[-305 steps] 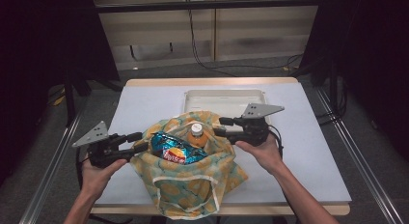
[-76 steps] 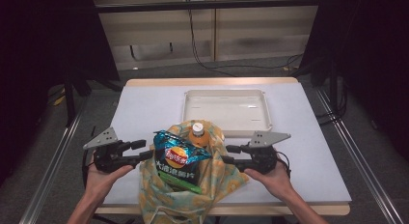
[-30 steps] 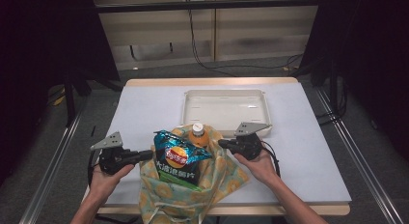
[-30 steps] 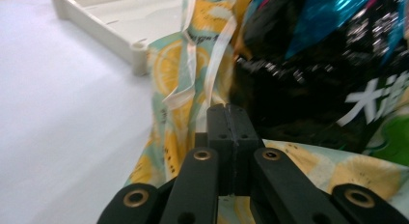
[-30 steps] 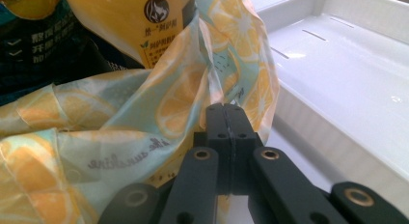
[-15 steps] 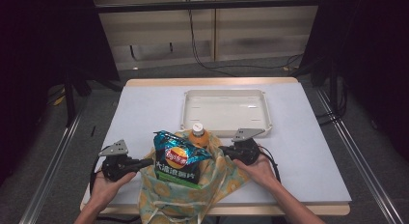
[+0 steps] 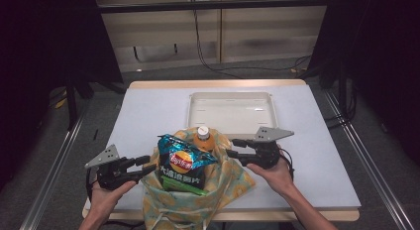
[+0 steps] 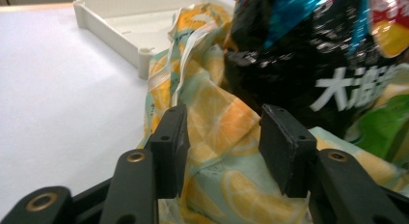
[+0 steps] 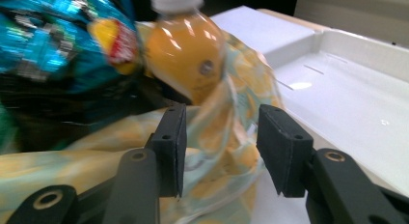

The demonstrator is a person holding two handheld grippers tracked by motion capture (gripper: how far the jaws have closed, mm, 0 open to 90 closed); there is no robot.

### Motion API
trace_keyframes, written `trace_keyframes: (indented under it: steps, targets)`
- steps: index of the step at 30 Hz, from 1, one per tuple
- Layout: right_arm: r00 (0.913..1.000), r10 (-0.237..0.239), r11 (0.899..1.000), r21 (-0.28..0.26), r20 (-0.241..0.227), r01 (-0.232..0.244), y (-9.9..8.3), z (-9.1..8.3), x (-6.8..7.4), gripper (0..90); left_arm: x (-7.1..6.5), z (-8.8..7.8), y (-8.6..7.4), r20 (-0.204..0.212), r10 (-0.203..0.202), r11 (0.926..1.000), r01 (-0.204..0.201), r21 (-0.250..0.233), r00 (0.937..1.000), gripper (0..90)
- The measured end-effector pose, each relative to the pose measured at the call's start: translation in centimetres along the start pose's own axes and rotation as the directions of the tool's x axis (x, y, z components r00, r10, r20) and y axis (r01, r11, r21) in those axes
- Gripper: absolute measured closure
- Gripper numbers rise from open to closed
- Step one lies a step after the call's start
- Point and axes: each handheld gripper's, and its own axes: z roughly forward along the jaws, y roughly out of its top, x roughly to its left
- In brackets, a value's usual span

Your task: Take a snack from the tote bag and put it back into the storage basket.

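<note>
A cloth bag (image 7: 198,200) printed with orange and lemon slices on pale green sits slumped at the near edge of the white table (image 7: 148,111), its mouth open around a blue and black crisp packet (image 7: 182,163) and an orange drink bottle (image 7: 204,138) with a white cap. The left gripper (image 7: 147,166) stands just to the left of the bag, and in the left gripper view its jaws, which have just been opening, are parted with a fold of the printed fabric between them; the pads do not press on it. The right gripper (image 7: 233,149) stands just to the right of the bag, beside the bottle, its jaws likewise just opened and parted around the loose cloth edge, gripping nothing. Beyond both grippers lies a shallow white tray (image 7: 230,98), its near rim close to the bag's far side.
</note>
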Motion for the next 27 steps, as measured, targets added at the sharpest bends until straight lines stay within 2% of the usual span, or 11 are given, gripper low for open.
trace_keyframes:
  steps: [5, 12, 14, 15, 16, 17, 19, 21, 23, 24, 27]
  targets:
    - [0.9998, -0.011, 1.0, -0.025, -0.019, 0.01, 0.4, -1.2, 1.2, 53.8, -1.2, -0.4, -0.1, -0.005, 0.003, 0.9997, -0.003, -0.026, 1.0, 48.9]
    - [0.9954, -0.025, 0.998, -0.053, -0.092, 0.021, 1.2, -2.0, 3.2, 43.0, -2.0, -0.5, -0.4, -0.012, 0.013, 0.9987, -0.013, -0.049, 0.9998, 39.4]
    - [0.9926, -0.021, 0.998, -0.053, -0.12, 0.015, 1.4, -1.9, 3.5, 40.0, -2.1, -0.5, -0.4, -0.028, 0.005, 0.9985, -0.007, -0.054, 0.9996, 35.5]
    - [0.9899, -0.023, 0.999, -0.049, -0.14, 0.016, 1.6, -1.6, 3.9, 37.0, -2.1, -0.4, -0.4, -0.017, 0.002, 0.9981, -0.004, -0.062, 0.9999, 34.1]
    - [0.989, -0.027, 0.999, -0.051, -0.145, 0.02, 1.7, -1.5, 4.1, 35.9, -2.2, -0.5, -0.3, -0.032, 0.005, 0.9985, -0.007, -0.054, 0.9995, 33.2]
    - [0.9872, -0.025, 0.998, -0.052, -0.157, 0.017, 1.9, -1.4, 4.3, 34.3, -2.3, -0.3, -0.3, -0.021, 0.016, 0.9981, -0.017, -0.06, 0.9996, 32.7]
    - [0.9833, -0.03, 0.998, -0.055, -0.18, 0.02, 2.4, -1.2, 4.7, 31.8, -2.5, -0.3, -0.1, -0.031, 0.027, 0.9979, -0.028, -0.058, 0.9992, 31.9]
    - [0.9833, -0.037, 0.998, -0.057, -0.178, 0.027, 2.6, -1.2, 4.8, 31.4, -2.7, -0.3, -0.1, -0.033, 0.026, 0.9976, -0.028, -0.063, 0.9991, 31.5]
    - [0.9812, -0.032, 0.998, -0.061, -0.19, 0.021, 3.2, -0.8, 5.2, 29.2, -2.9, -0.2, 0.0, -0.062, 0.037, 0.998, -0.04, -0.05, 0.9974, 31.3]
    - [0.9817, -0.025, 0.998, -0.056, -0.189, 0.015, 3.3, -0.6, 5.2, 28.4, -2.8, -0.1, 0.0, -0.042, 0.036, 0.998, -0.038, -0.05, 0.9985, 31.3]
    - [0.9757, -0.02, 0.999, -0.044, -0.218, 0.011, 3.5, 0.4, 5.7, 25.5, -2.8, 0.2, -0.1, -0.046, 0.032, 0.9985, -0.034, -0.043, 0.9984, 31.3]
